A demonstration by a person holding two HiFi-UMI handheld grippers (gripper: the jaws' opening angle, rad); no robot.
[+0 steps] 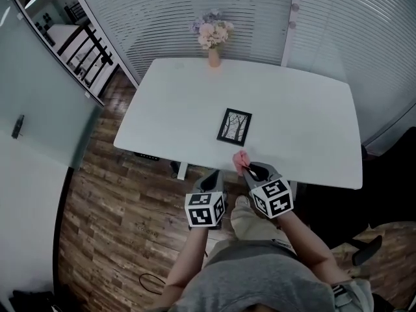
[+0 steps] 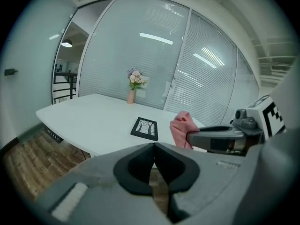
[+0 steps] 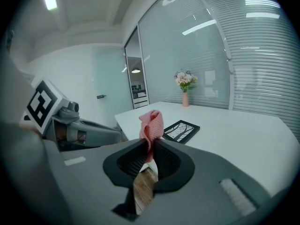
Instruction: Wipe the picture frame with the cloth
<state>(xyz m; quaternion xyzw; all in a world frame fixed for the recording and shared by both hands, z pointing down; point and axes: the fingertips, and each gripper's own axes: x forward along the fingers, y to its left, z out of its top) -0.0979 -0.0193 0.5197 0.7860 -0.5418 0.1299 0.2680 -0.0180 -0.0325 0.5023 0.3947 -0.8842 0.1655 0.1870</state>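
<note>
A black picture frame (image 1: 234,127) with a tree drawing lies flat on the white table (image 1: 305,109); it also shows as the frame (image 2: 145,128) and the frame (image 3: 180,130). My right gripper (image 1: 250,169) is shut on a pink cloth (image 3: 151,125), which sticks up from between its jaws at the table's near edge. The cloth (image 1: 240,160) is also seen as the cloth (image 2: 183,127). My left gripper (image 1: 209,181) hangs beside it, off the table's near edge, with its jaws shut on nothing (image 2: 154,146).
A vase of flowers (image 1: 213,39) stands at the table's far edge. Slatted blinds and glass walls run behind the table. Wooden floor (image 1: 123,200) lies to the left and below. A dark chair (image 1: 390,168) stands at the right.
</note>
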